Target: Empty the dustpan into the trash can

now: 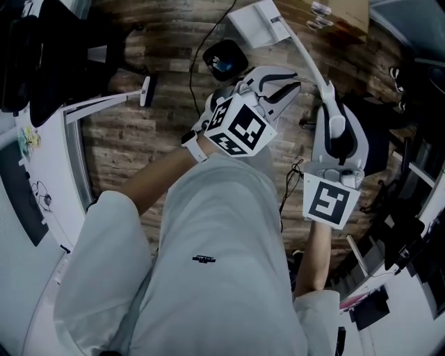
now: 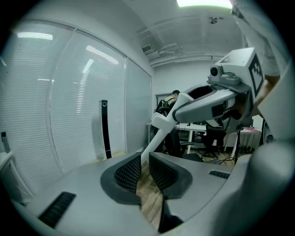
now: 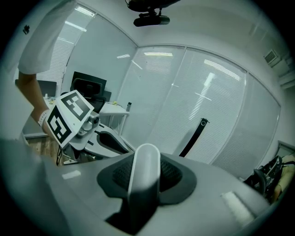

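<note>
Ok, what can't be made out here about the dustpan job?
- Trash can: shows in no view.
- Dustpan contents: head view, too small, near the top edge.
- Dustpan's lower end: left gripper view, the handle drops behind the left gripper and its own body.

Cool ceiling light [image 2: 203, 2]; glare on blinds [image 2: 37, 92]; fisheye-warped edges.

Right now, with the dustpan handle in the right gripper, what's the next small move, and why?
Probably swing the dustpan over the dark round container, likely the trash can: the right gripper is clamped on its handle, and the pan sits beside that container, not above it.
</note>
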The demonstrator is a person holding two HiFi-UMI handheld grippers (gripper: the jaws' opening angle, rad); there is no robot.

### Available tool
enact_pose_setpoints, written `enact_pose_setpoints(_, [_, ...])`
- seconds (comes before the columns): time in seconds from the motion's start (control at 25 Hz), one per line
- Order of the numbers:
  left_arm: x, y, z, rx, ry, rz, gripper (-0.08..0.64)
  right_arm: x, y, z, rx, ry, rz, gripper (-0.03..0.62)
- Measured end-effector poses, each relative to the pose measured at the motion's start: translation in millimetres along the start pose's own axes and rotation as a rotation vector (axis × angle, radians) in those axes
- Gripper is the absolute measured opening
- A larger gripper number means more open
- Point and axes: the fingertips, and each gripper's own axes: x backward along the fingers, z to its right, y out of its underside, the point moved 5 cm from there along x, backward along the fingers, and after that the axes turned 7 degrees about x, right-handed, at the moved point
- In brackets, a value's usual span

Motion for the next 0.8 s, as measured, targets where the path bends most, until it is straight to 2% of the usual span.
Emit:
enact_pose_setpoints(0.12, [4,2,-12,0.026,-0.013,0.000,0.022,-10,4,5,-0.023,0.020,-0.020,0.118])
enact_pose_setpoints(0.36, [23,10,-38,0.091,-0.039,-0.005,0.006,-27,16,9,-0.054,0.050,-0.081,0.120])
enact_pose_setpoints(0.52, [46,15,-63,0.158,-0.104,0.000,0.006,-41,23,10,-0.082,0.059,-0.096,0.120])
enact_pose_setpoints(0.8, [75,25,-95,0.215,-0.206,0.001,0.006,-66,48,10,-0.122,0.058,-0.168,0.120])
